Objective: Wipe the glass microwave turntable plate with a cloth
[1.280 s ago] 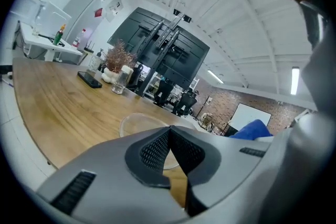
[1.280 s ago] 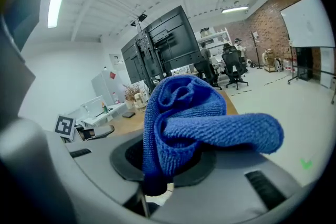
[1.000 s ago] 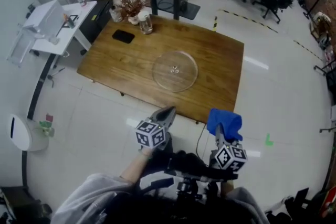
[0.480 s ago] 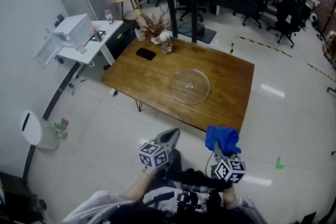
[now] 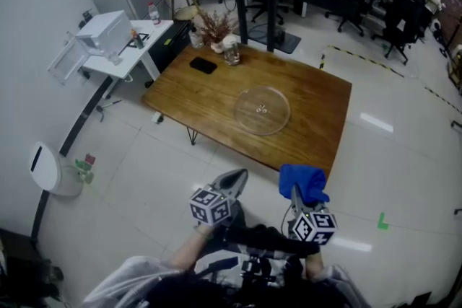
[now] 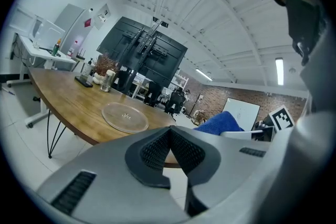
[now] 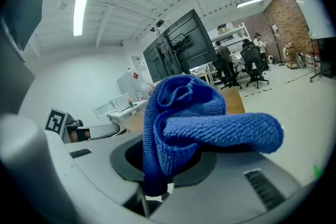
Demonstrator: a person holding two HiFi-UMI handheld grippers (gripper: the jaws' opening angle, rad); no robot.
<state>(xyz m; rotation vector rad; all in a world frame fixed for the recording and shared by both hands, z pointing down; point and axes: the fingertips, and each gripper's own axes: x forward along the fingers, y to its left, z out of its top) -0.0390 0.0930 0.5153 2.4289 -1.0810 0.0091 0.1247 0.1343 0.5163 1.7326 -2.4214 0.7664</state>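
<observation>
Task status: wiping has not begun. The wooden table (image 5: 216, 94) stands well ahead of the operator. The glass turntable plate (image 5: 262, 110) lies flat near the table's middle with nothing touching it. The blue cloth (image 5: 303, 182) is off the table, bunched up and clamped in the right gripper (image 7: 156, 181); the jaws are closed on a fold and the rest drapes over the top. The left gripper (image 6: 169, 132) holds nothing, and its jaws are pressed together with the ribbed pads meeting. Both grippers hang over the floor, near the table's front edge but apart from it. Remaining steps, as judged: approach the table, lower the cloth onto the plate and wipe its whole face. The left gripper will probably need to steady the rim, since smooth glass on a smooth tabletop is likely to slide. Surroundings: a pale tiled floor (image 5: 144, 177) in a large workroom, with dark office chairs (image 5: 404, 11) at the far right. A white side desk (image 5: 137, 47) carrying a white microwave (image 5: 105, 32) stands beside the table's far left corner. Along the table's far edge stand a dried plant (image 5: 214, 27), a glass jar (image 5: 232, 54) and a dark phone (image 5: 203, 66), all well apart from the plate.
</observation>
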